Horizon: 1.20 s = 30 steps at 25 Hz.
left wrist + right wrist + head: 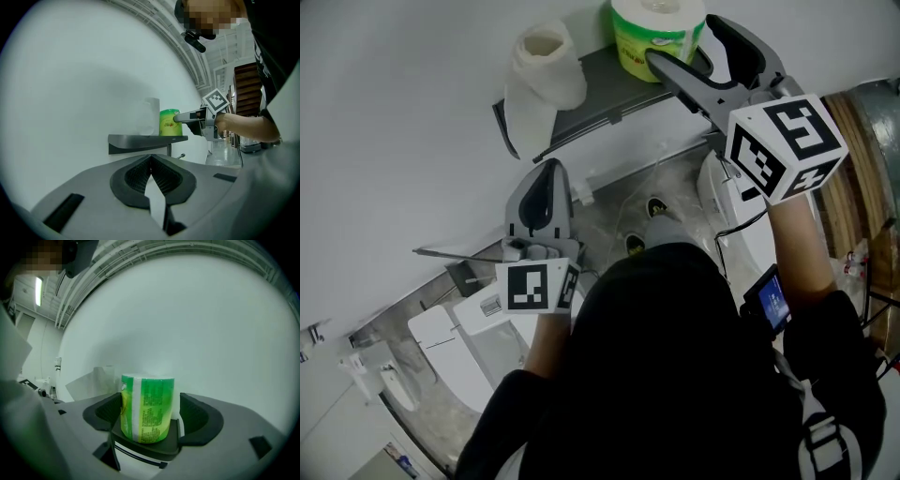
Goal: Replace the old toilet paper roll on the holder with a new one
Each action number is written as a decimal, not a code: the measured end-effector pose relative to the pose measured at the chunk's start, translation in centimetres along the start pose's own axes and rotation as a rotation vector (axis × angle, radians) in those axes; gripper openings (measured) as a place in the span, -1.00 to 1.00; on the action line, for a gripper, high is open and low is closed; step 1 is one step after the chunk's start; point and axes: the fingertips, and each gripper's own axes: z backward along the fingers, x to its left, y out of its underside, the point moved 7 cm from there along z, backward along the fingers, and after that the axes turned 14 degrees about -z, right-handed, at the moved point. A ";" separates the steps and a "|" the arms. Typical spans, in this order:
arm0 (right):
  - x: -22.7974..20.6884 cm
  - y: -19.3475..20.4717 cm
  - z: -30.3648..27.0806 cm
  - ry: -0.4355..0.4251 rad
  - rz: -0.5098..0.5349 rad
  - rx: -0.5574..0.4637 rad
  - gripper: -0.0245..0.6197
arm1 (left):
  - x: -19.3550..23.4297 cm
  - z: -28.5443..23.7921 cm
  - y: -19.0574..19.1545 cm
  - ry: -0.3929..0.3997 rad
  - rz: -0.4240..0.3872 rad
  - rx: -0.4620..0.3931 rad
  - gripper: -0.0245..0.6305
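- Green-wrapped new toilet paper roll stands upright on the dark wall shelf, directly between the 2 jaws of the right gripper.
- Right gripper is released: jaws spread wide, 1 on each side of the green roll. There is a clear gap between the roll and the jaw on its right in the right gripper view, and the roll's other side sits just beside or touching the other jaw; cannot tell which.
- Roll's weight rests on the shelf, with the shelf end under the right gripper's jaws.
- Old white roll sits on the far end of the same shelf, beyond the green roll from the right gripper. It is partly used, with loose paper hanging down over the shelf edge.
- Left gripper is clenched: jaw tips meet, and nothing can be made out gripped in them.
- Left gripper is held below the shelf, pointing toward the wall. The white roll is above and ahead of it, well apart.
- From the left gripper view, the right gripper and green roll are ahead and to its right, at the shelf's near end.
- Each gripper's marker cube sits at its rear, near the person's hands.
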 end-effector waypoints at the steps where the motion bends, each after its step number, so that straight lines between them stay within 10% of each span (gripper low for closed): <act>1: 0.1 0.0 -0.3 -0.019 -0.011 0.005 0.22 | 0.0 0.0 0.0 -0.002 0.001 -0.002 -0.85; 16: 0.7 -0.5 -1.4 -0.121 -0.012 0.001 0.23 | -0.3 0.2 -0.6 -0.019 0.003 -0.011 -0.85; 30: -3.2 -4.1 2.7 0.016 0.130 -0.120 0.23 | -1.0 -0.4 -0.1 0.017 -0.007 -0.013 -0.85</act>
